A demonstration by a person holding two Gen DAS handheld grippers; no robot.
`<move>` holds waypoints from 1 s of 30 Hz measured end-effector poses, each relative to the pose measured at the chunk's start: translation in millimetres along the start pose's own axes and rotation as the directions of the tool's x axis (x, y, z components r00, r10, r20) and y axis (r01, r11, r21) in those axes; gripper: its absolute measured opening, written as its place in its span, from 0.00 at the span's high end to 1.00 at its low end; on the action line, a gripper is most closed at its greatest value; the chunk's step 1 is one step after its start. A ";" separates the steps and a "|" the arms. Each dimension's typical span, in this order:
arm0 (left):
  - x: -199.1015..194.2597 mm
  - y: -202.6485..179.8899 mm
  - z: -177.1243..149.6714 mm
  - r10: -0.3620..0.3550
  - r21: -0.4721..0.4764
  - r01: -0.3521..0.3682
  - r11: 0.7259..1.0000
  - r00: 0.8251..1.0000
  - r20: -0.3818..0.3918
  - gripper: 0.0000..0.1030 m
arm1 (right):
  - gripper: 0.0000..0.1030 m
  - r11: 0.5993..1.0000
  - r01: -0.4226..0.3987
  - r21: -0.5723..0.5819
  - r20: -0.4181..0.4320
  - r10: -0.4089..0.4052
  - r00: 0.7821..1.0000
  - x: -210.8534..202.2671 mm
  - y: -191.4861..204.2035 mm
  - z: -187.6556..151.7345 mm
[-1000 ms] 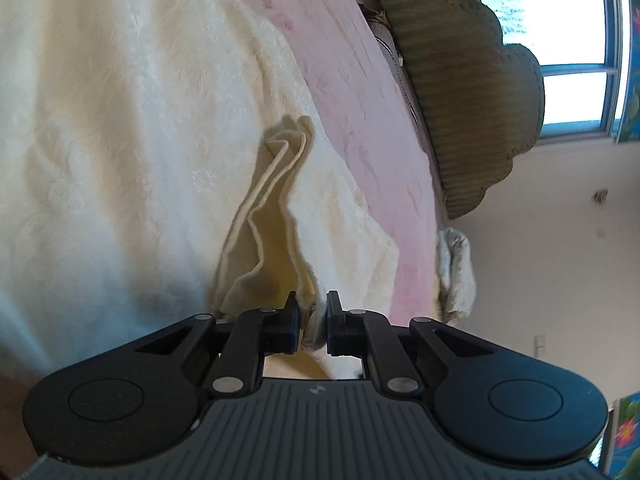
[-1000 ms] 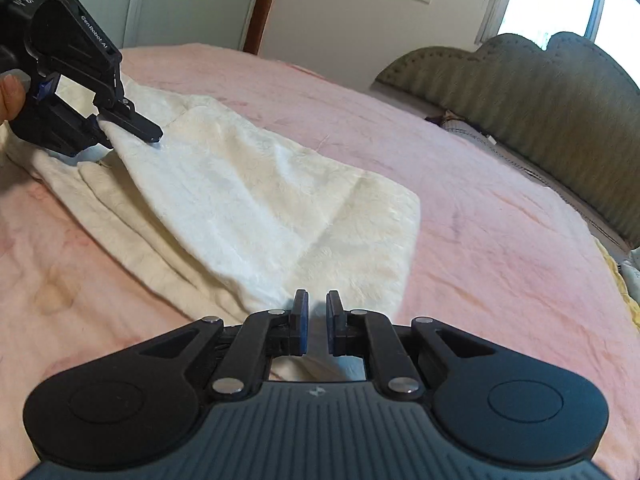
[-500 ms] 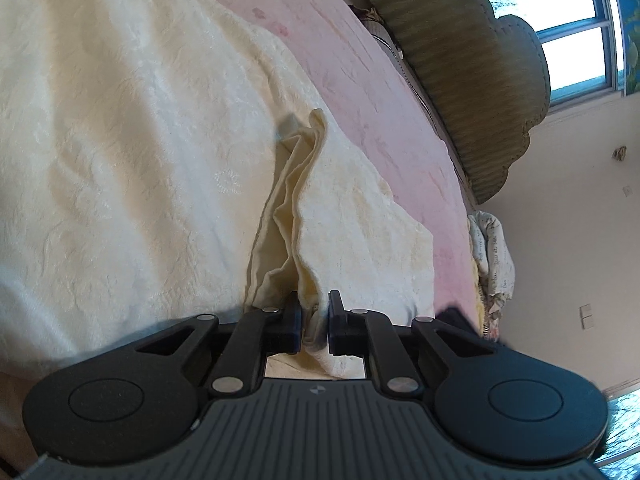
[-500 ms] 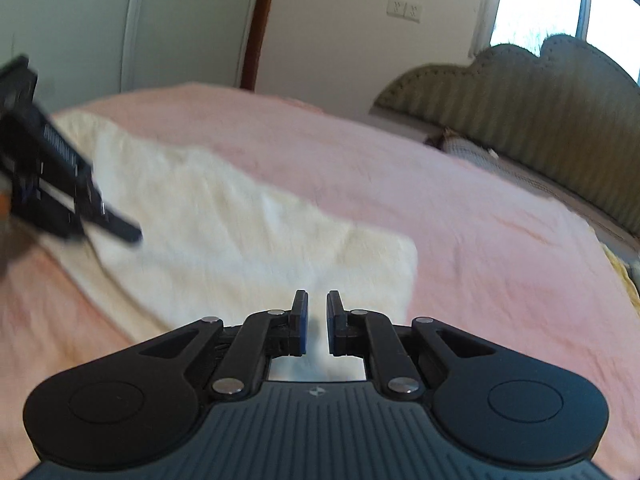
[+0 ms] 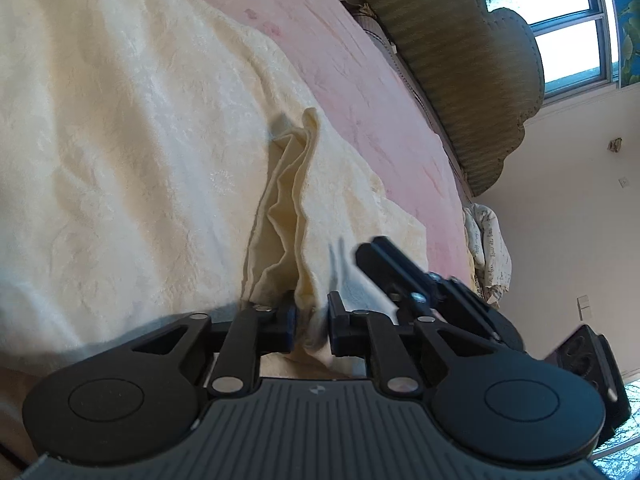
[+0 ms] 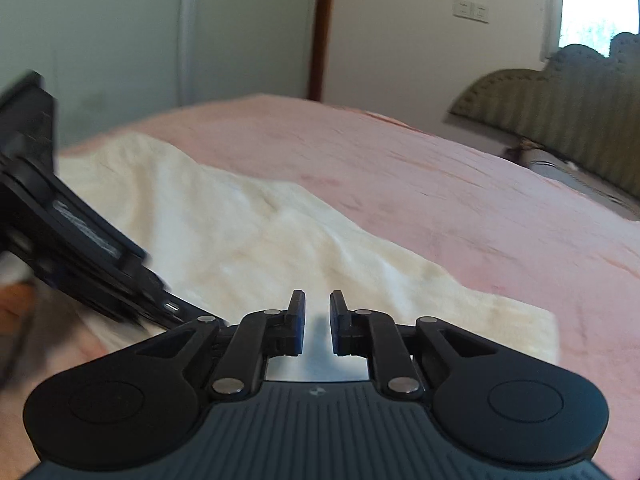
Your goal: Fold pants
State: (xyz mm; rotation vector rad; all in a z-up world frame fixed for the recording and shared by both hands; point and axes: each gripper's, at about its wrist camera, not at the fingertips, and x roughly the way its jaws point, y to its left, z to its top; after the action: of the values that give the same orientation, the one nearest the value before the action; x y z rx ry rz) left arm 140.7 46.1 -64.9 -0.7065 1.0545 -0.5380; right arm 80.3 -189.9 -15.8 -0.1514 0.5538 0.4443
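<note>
The cream-white pants (image 5: pixel 132 152) lie spread on the pink bed (image 5: pixel 360 64). My left gripper (image 5: pixel 311 320) is shut on a bunched fold of the pants' edge, which rises in pleats ahead of the fingers. My right gripper (image 6: pixel 317 322) hovers low over the pants (image 6: pixel 248 240) with its jaws nearly together and no cloth visible between them. It shows in the left wrist view (image 5: pixel 420 280) close on the right. The left gripper (image 6: pixel 80 264) shows blurred at the left of the right wrist view.
An olive tufted headboard (image 5: pixel 464 60) stands at the far side of the bed. A patterned cloth (image 5: pixel 488 244) lies by the bed's edge near the wall. A window (image 5: pixel 568 28) is behind. A door frame (image 6: pixel 320 28) and wall lie beyond the bed.
My right gripper has swung toward my left one and now sits right beside it. The left gripper keeps its hold on the fold and has shifted a little over the pants.
</note>
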 end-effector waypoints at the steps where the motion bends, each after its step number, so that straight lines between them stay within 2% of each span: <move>1: -4.8 -1.2 0.7 0.006 0.012 -0.006 1.000 1.000 0.007 0.80 | 0.88 1.000 -0.017 0.004 -0.003 0.018 1.000 3.6 4.1 2.4; 5: -28.5 1.2 1.4 0.058 0.065 -0.062 0.996 0.997 0.060 0.80 | 0.88 0.999 -0.005 -0.054 -0.046 0.003 0.999 30.1 21.2 9.6; 8: -44.1 7.8 0.5 0.104 0.081 -0.112 0.990 0.990 0.099 0.80 | 0.88 1.000 -0.003 -0.006 -0.086 0.003 0.996 57.2 12.6 19.5; 10: -54.8 12.7 0.0 0.093 0.068 -0.101 0.993 0.989 0.113 0.80 | 0.87 1.000 -0.011 0.001 -0.114 0.011 0.993 71.1 8.2 24.8; 12: -68.7 15.7 -0.5 0.094 0.067 -0.104 0.992 0.985 0.146 0.80 | 0.87 1.000 0.010 0.001 -0.111 -0.010 0.994 68.1 11.0 30.2; 14: -83.1 17.1 2.8 0.120 0.080 -0.137 0.987 0.974 0.193 0.79 | 0.87 1.000 0.016 -0.011 -0.070 -0.017 0.997 54.2 18.8 30.5; 17: -100.7 18.6 4.8 0.157 0.096 -0.187 0.978 0.954 0.257 0.72 | 0.87 1.000 -0.006 -0.020 -0.031 0.005 1.000 31.4 33.8 22.2; 19: -106.5 20.4 5.8 0.166 0.107 -0.202 0.974 0.947 0.276 0.60 | 0.87 1.000 -0.026 -0.010 -0.056 0.025 0.998 30.1 42.4 13.7; 21: -114.5 24.2 6.2 0.166 0.094 -0.200 0.975 0.943 0.289 0.60 | 0.87 0.999 -0.015 -0.042 -0.088 0.012 0.996 38.9 50.9 1.8; 22: -121.7 26.0 5.5 0.153 0.087 -0.188 0.978 0.939 0.309 0.60 | 0.86 0.999 0.000 -0.046 -0.072 -0.003 0.997 37.6 53.7 1.2; 23: -131.9 26.9 4.2 0.142 0.079 -0.179 0.981 0.929 0.343 0.60 | 0.86 0.999 0.015 -0.040 -0.078 -0.018 0.997 36.0 55.9 5.5; 25: -152.8 31.1 4.3 0.161 0.057 -0.201 0.978 0.898 0.409 0.56 | 0.86 0.998 0.015 -0.061 -0.033 -0.017 0.999 27.6 65.2 14.7; 27: -175.1 37.1 5.5 0.205 0.009 -0.237 0.971 0.857 0.472 0.48 | 0.85 0.994 -0.020 -0.103 0.013 0.022 1.000 20.0 82.5 24.9; 29: -191.6 41.2 8.0 0.247 -0.045 -0.261 0.964 0.829 0.501 0.44 | 0.80 0.987 -0.064 -0.146 0.032 0.069 0.997 19.1 104.0 31.4; 30: -199.5 45.2 7.7 0.262 -0.068 -0.265 0.962 0.820 0.509 0.44 | 0.74 0.978 -0.099 -0.181 0.040 0.107 0.993 19.1 119.5 33.1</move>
State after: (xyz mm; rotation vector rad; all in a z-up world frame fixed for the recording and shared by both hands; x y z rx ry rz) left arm 70.2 217.9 21.4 -0.6367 0.6260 -0.0923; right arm 57.1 -67.5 -0.6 -0.2843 0.4740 0.5977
